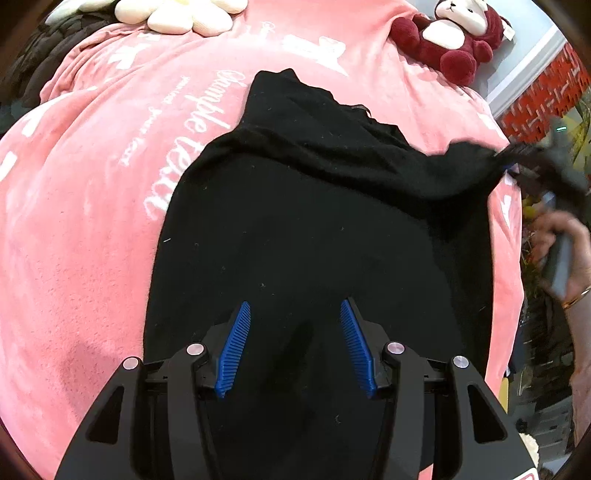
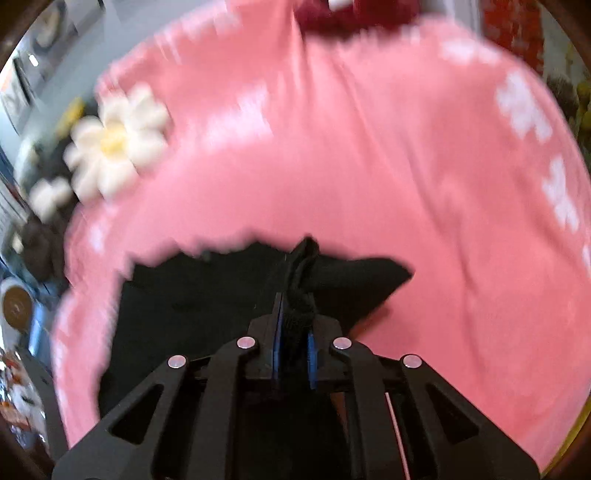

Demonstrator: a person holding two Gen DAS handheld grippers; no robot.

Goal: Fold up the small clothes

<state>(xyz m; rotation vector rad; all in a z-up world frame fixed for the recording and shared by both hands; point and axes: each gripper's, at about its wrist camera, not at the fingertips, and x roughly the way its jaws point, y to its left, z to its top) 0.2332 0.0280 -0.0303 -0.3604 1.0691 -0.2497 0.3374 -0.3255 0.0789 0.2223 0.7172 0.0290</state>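
bedding: pink fleece blanket (image 1: 92, 221) with white script and bow prints covers the whole surface | far left edge: white flower cushion (image 1: 181, 14) beside dark quilted fabric (image 1: 44, 48) | far right corner: red-and-white plush bear (image 1: 450, 33) | beyond right edge: pale wall (image 1: 524, 74), red brick-pattern panel (image 1: 546, 99)

A pink blanket (image 1: 81, 229) with white lettering (image 1: 192, 140) covers the surface. A white flower cushion (image 1: 184, 16) lies at its far left edge, beside dark bedding (image 1: 33, 70). A red plush bear (image 1: 454, 37) sits at the far right.
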